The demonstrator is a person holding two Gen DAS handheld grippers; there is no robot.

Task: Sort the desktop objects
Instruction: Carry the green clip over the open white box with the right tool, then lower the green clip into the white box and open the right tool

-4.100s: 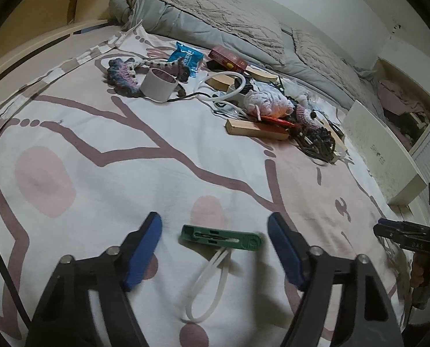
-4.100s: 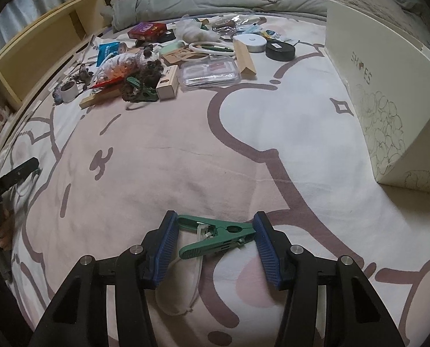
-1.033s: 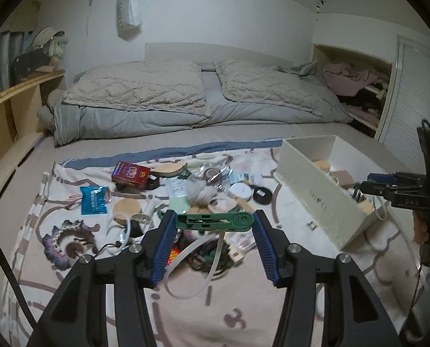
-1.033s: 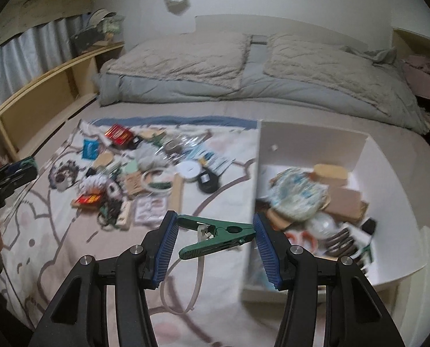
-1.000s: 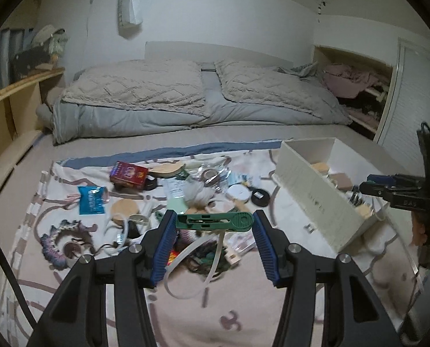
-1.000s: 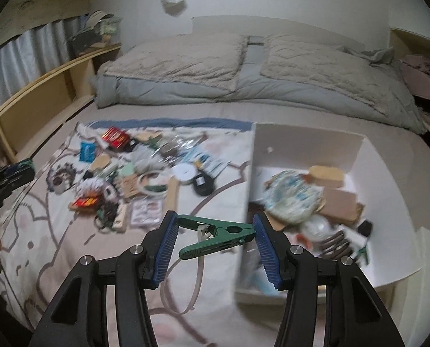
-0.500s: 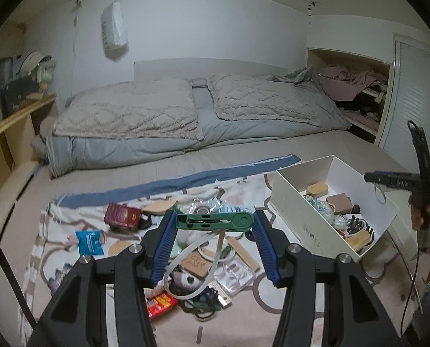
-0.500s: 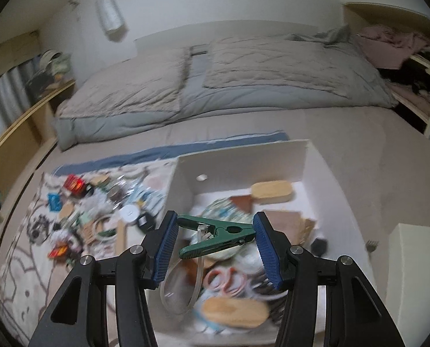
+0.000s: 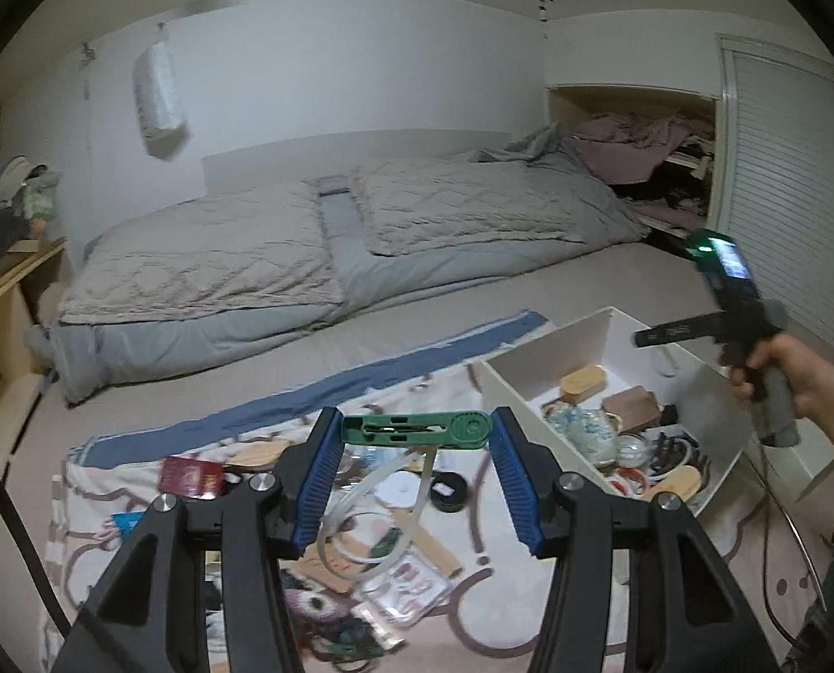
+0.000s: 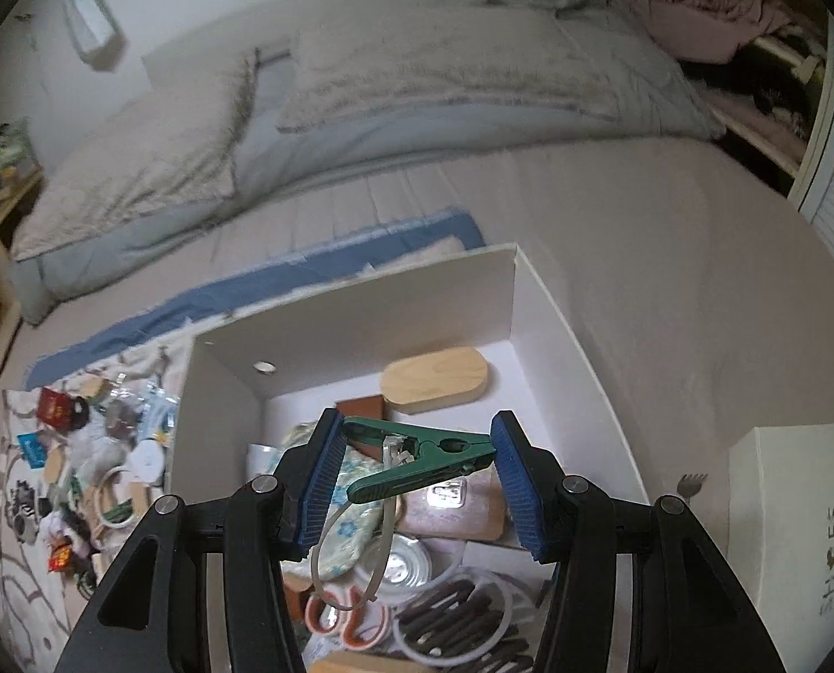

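My left gripper (image 9: 417, 448) is shut on a green clip (image 9: 417, 427) with a white strap loop (image 9: 372, 505) hanging from it, held in the air above the pile of small objects (image 9: 360, 572) on the patterned sheet. My right gripper (image 10: 414, 465) is shut on a second green clip (image 10: 422, 457) with its own white loop, held over the open white box (image 10: 360, 325). That box (image 9: 529, 392) holds a wooden oval lid (image 10: 433, 378), orange-handled scissors (image 10: 344, 617), black combs (image 10: 461, 628) and several other items.
A person's hand (image 9: 781, 370) grips the other gripper's handle at the right of the left wrist view. The white box lid marked SHOES (image 10: 798, 505) and a fork (image 10: 691, 485) lie right of the box. A grey duvet (image 9: 304, 247) lies behind; a wooden shelf (image 9: 1, 303) runs along the left.
The right gripper carried its clip from above the sheet to above the white box and tipped downward. The left gripper rose with its clip, and the pile now lies lower in its view.
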